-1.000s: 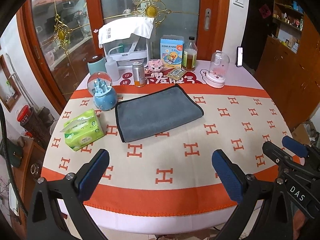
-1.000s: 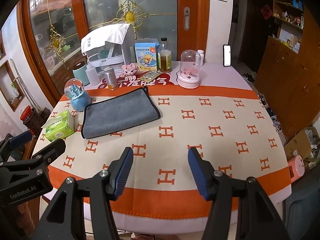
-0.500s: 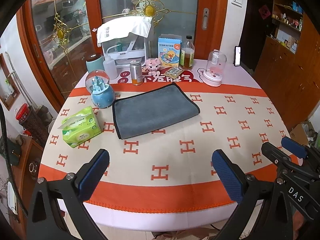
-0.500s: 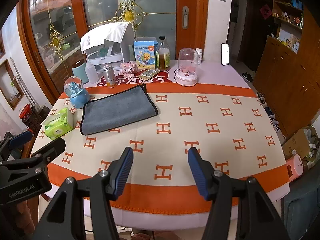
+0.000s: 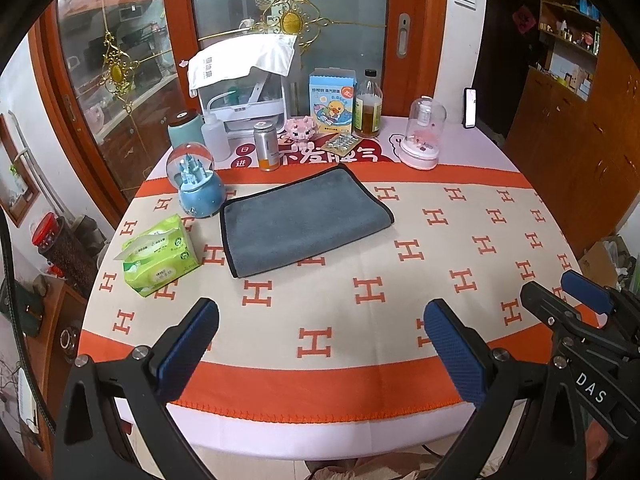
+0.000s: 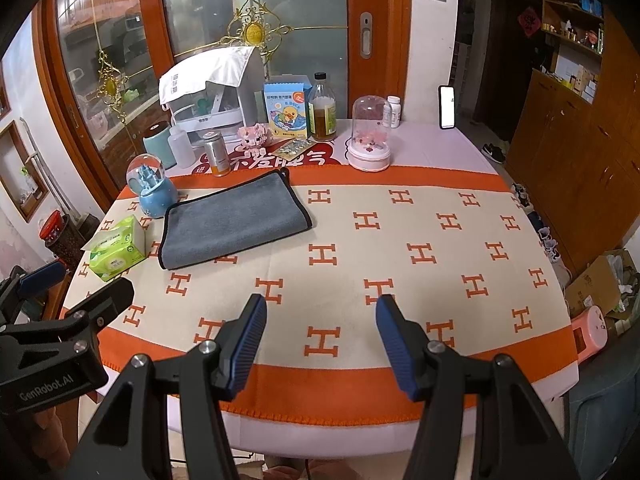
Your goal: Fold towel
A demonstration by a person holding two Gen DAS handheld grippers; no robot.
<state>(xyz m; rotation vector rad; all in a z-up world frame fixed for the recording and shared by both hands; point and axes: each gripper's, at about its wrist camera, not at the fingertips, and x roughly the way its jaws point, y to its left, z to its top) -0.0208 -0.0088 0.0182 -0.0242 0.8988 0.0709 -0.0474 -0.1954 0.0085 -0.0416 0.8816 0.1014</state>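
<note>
A grey towel with black trim (image 5: 302,218) lies folded flat on the orange and cream tablecloth, left of the middle; it also shows in the right wrist view (image 6: 234,220). My left gripper (image 5: 320,340) is open and empty, held above the table's near edge, well short of the towel. My right gripper (image 6: 320,332) is open and empty, also above the near edge, to the right of the towel. Each gripper shows at the side of the other's view.
A green tissue pack (image 5: 158,256) and a blue snow globe (image 5: 196,184) sit left of the towel. A can (image 5: 267,146), bottles, a box, a pink dome (image 5: 422,136) and a white rack (image 5: 244,88) line the table's far side. A wooden cabinet (image 5: 580,140) stands right.
Both grippers have drawn back from the table a little; the towel and table look smaller and farther. The towel has not moved. Both stay open.
</note>
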